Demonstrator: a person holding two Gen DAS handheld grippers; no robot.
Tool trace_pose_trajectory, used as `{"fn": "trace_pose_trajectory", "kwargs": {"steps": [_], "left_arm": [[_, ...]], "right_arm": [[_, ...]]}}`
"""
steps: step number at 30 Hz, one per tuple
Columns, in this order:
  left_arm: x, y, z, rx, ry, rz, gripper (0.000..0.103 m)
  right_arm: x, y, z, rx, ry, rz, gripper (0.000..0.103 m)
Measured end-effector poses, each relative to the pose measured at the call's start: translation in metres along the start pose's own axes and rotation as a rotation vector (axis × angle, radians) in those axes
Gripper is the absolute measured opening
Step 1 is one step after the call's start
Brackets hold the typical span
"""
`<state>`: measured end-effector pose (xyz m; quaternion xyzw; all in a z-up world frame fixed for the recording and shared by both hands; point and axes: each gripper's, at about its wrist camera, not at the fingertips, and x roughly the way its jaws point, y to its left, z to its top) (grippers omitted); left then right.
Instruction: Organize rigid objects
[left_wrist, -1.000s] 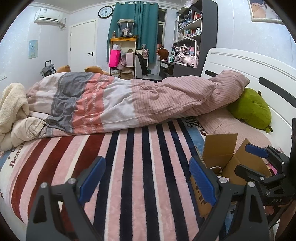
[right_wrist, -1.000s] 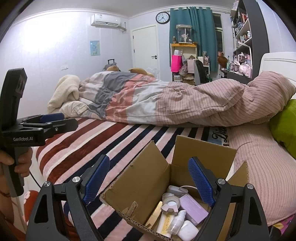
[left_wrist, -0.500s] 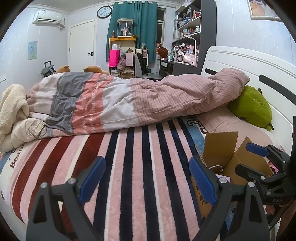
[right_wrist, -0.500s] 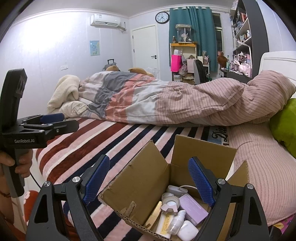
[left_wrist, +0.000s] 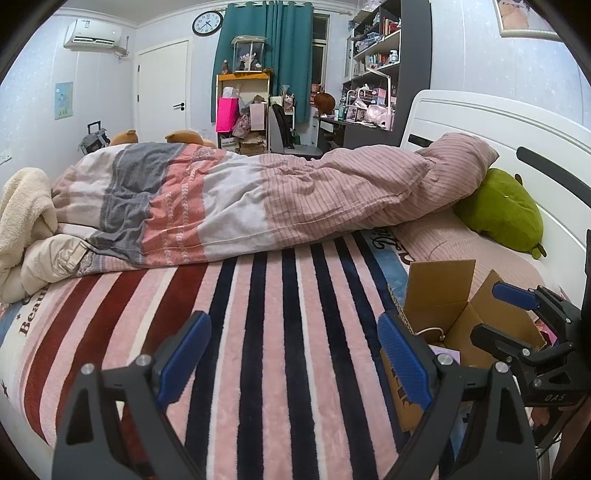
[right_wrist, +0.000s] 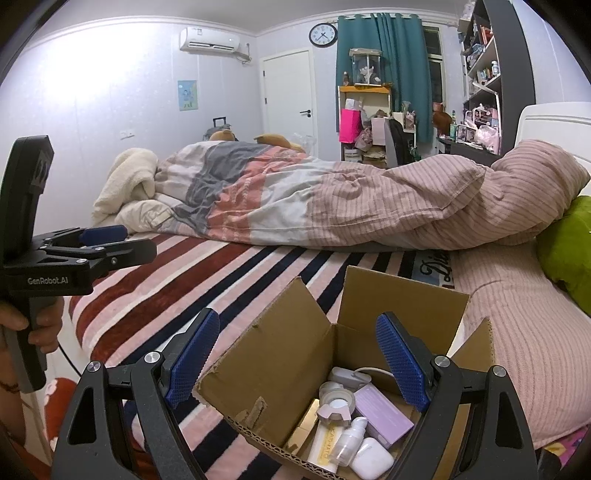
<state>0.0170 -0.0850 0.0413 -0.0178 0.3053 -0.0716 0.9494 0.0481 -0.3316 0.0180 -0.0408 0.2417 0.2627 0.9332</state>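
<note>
An open cardboard box (right_wrist: 273, 343) stands on the striped blanket (right_wrist: 155, 291) near the bed's front edge. Inside lie a tape roll (right_wrist: 334, 400), a lilac packet (right_wrist: 382, 410), a small white bottle (right_wrist: 351, 439), a white case (right_wrist: 371, 461), a cream tube (right_wrist: 325, 443) and a white charger (right_wrist: 349, 376). My right gripper (right_wrist: 297, 356) hovers open just above the box's near flap, holding nothing. My left gripper (left_wrist: 293, 354) is open and empty over bare blanket (left_wrist: 288, 332), left of the box (left_wrist: 439, 291). Each view shows the other gripper: the right gripper (left_wrist: 498, 317) over the box, the left gripper (right_wrist: 125, 242) at the far left.
A rumpled striped duvet (left_wrist: 258, 195) lies across the far half of the bed. A green plush cushion (left_wrist: 506, 210) leans on the white headboard (left_wrist: 498, 129) at the right. A cream fleece (left_wrist: 26, 206) is bunched far left. A hand (right_wrist: 14, 317) grips the left gripper's handle.
</note>
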Motion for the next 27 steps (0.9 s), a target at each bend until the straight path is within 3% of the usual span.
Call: {"fn": "trace_pose_trajectory", "kwargs": {"steps": [27], "left_arm": [[-0.0018, 0.0017, -0.0009, 0.019, -0.004, -0.024, 0.090]], "right_arm": [[-0.0064, -0.0098, -0.0076, 0.009, -0.007, 0.000, 0.085]]}}
